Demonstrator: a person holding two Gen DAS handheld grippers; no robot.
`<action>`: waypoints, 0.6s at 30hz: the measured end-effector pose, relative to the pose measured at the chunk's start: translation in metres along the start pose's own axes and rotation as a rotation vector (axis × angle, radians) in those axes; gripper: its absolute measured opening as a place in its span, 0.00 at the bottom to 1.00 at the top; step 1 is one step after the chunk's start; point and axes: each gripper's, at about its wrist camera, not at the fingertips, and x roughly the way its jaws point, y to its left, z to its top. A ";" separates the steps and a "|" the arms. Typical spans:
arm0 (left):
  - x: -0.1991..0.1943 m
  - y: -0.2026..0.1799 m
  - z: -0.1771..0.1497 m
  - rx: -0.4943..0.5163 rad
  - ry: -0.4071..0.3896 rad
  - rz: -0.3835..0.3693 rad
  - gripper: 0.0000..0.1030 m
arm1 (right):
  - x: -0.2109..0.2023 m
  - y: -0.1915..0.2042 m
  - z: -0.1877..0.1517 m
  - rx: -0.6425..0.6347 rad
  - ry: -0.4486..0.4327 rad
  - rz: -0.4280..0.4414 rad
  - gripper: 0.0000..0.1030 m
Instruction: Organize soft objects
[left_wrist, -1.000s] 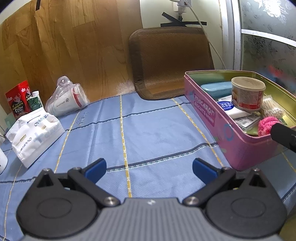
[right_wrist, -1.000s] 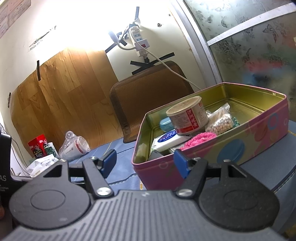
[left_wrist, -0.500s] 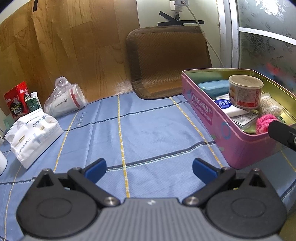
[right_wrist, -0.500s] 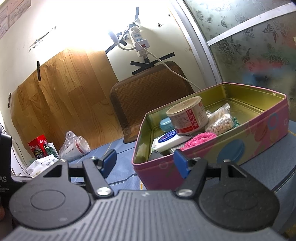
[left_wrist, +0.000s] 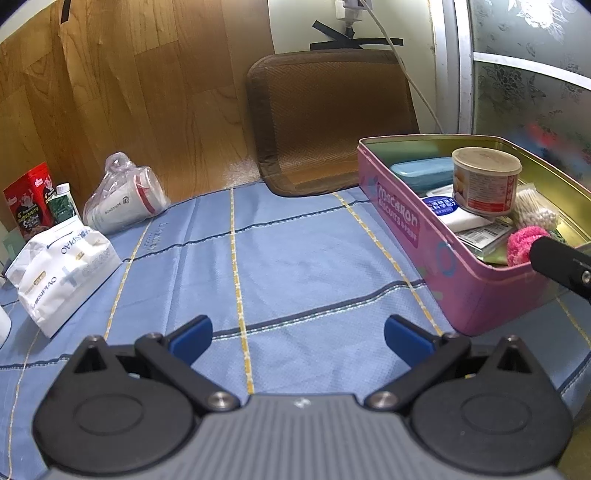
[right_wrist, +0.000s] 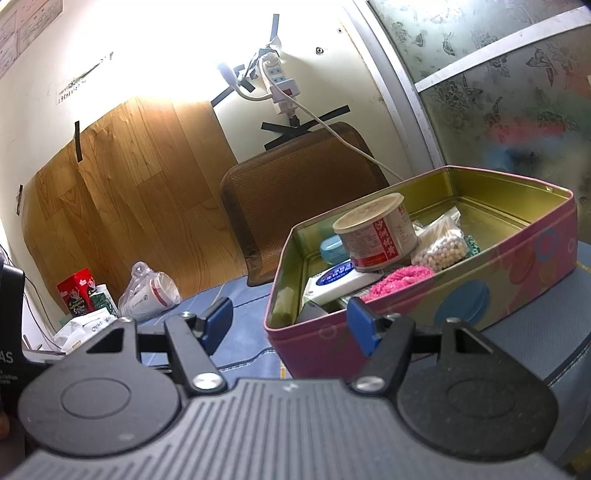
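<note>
Right now my blue cloth (left_wrist: 288, 266) covers the whole surface, with the brown mat (left_wrist: 332, 122) leaning on the wall behind it. Next in size, the pink tin (left_wrist: 424, 251) sits at my right on the cloth, holding a round tub (left_wrist: 484, 181), a white packet (right_wrist: 340, 280), a bag of beads (right_wrist: 443, 247) and the fluffy pink scrunchie (right_wrist: 402, 278) near its front wall. My left gripper (left_wrist: 297, 334) hangs over bare cloth, jaws apart and empty. My right gripper (right_wrist: 288, 319) faces the tin's corner, jaws apart, nothing between them.

Can (left_wrist: 485, 181) and scrunchie (left_wrist: 522, 240) inside tin (left_wrist: 406, 229), right of tissue pack (left_wrist: 62, 273)
</note>
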 end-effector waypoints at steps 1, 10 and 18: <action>0.000 0.000 0.000 0.000 0.001 -0.001 1.00 | 0.000 0.000 0.000 0.000 0.000 0.000 0.68; 0.002 -0.001 0.000 0.001 0.007 -0.005 1.00 | 0.000 0.000 0.000 0.001 0.000 0.000 0.68; 0.002 -0.001 0.000 0.005 0.009 -0.004 1.00 | 0.001 -0.001 0.001 0.004 0.001 -0.001 0.68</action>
